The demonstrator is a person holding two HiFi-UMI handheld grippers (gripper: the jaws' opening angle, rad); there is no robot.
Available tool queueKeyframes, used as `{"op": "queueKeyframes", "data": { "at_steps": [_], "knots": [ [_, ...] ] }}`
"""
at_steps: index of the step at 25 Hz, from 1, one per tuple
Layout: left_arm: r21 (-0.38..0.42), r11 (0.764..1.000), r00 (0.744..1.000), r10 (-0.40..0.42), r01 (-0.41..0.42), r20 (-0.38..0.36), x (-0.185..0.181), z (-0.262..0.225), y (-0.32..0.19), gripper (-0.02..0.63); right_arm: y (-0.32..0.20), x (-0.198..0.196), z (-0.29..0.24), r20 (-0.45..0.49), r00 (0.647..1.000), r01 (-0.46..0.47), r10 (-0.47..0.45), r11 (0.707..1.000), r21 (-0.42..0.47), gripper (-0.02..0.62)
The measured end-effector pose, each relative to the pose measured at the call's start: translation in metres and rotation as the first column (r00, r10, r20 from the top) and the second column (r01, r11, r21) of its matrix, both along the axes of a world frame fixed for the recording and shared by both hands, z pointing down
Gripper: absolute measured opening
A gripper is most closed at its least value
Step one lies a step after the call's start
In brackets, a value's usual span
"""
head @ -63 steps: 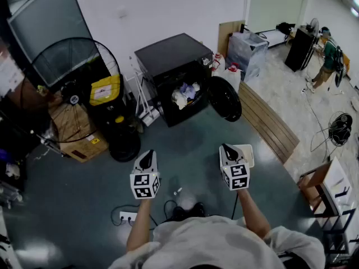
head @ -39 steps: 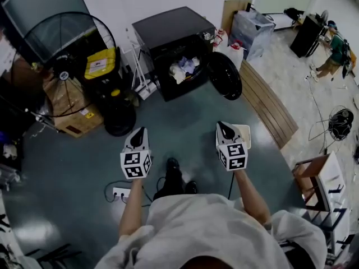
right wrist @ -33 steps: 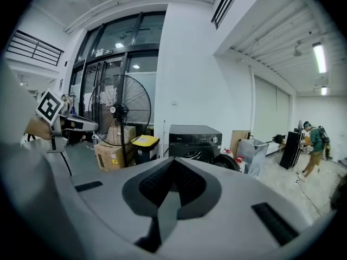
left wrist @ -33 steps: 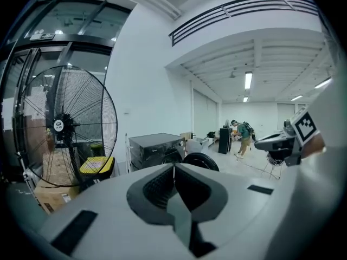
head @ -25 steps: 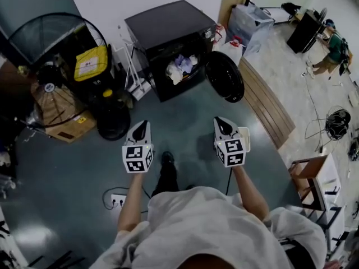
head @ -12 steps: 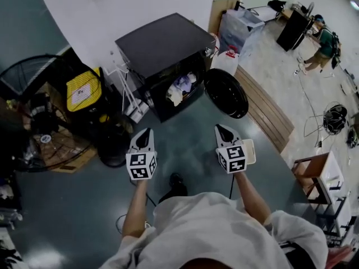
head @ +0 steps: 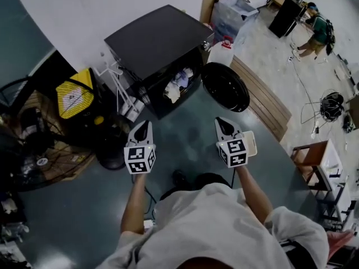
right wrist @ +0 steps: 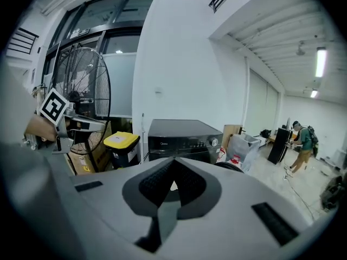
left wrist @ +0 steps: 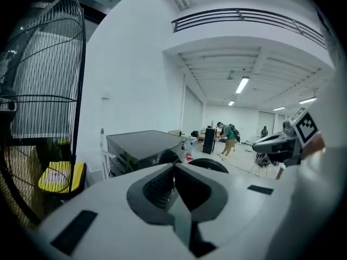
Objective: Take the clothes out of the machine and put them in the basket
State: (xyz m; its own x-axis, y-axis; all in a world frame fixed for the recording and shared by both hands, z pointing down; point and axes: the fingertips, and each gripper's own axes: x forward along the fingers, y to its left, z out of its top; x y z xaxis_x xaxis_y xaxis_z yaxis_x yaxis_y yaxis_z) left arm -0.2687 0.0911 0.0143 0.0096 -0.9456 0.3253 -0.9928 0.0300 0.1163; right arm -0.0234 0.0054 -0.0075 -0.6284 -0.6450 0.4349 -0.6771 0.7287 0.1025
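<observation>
Facing machine [head: 154, 35], clothes [head: 178, 86] inside (door [head: 225, 87] open)

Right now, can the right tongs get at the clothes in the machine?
Not yet, probably. The door hangs open and nothing blocks the clothes, but the right tongs are shut and well short of the machine.

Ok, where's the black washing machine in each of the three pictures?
Head view: the black washing machine sits upper centre, door open.
Left gripper view: it is left of centre, at mid-height.
Right gripper view: it is in the middle.
Shared landmark: the yellow bin lid, left of the machine in all three.
</observation>
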Motion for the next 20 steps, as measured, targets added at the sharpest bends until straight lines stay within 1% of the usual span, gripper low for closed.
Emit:
{"op": "queueKeyframes", "data": {
  "at_steps": [7, 11, 16, 20],
  "knots": [
    [-0.048, 0.998, 1.000, 0.031, -0.031, -0.005, 0.008, 0.020, -0.022, 0.025, -0.024, 0.001, 0.016, -0.009, 1.000, -0.005, 0.005, 1.000, -0.022, 0.023],
    [-0.069, 0.997, 1.000, 0.028, -0.028, -0.008, 0.009, 0.031, -0.039, 0.025, -0.040, -0.001, 0.029, -0.015, 1.000, 0.009, -0.009, 0.999, -0.045, 0.023],
    [-0.093, 0.996, 1.000, 0.004, -0.003, 0.005, 0.000, 0.044, -0.083, 0.025, -0.088, -0.010, 0.046, 0.002, 1.000, 0.023, -0.023, 0.998, -0.065, 0.023],
    [-0.125, 0.992, 1.000, -0.004, 0.004, 0.003, 0.006, 0.055, -0.118, 0.025, -0.128, -0.015, 0.054, 0.014, 0.999, 0.030, -0.029, 0.996, -0.079, 0.023]
  ]
}}
